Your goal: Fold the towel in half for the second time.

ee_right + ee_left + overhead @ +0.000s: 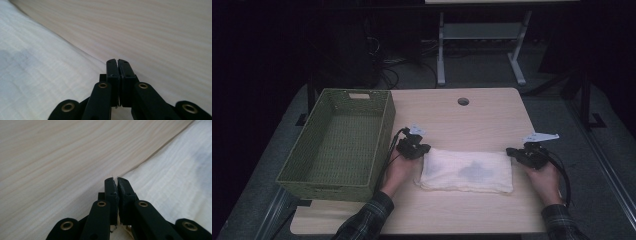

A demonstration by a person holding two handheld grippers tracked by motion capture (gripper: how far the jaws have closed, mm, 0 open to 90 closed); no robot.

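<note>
A light wooden tabletop with a round cable hole near its far edge carries 2 things. A folded white cloth with a grey print in its middle lies flat near the person's edge, roughly at the centre of the tabletop, its long side running left to right. A green woven rectangular basket with a handle slot in its far wall stands on the left part of the tabletop, overhanging the left edge, near the cloth but apart from it.

The left tongs sit at the cloth's far left corner, held by the left hand, whose plaid sleeve comes in from the bottom. In the left gripper view the left tongs have their jaws drawn together with only a thin slit between them, right at the cloth's edge where it meets the bare wood; a sliver of pale fabric shows low down between the jaws, so they appear to pinch the cloth's edge.

The right tongs sit at the cloth's far right corner, held by the right hand, with a black cable looping back beside the wrist. In the right gripper view the right tongs are pressed together at the cloth's border, the wood beyond; whether fabric is caught between them I cannot tell.
</note>
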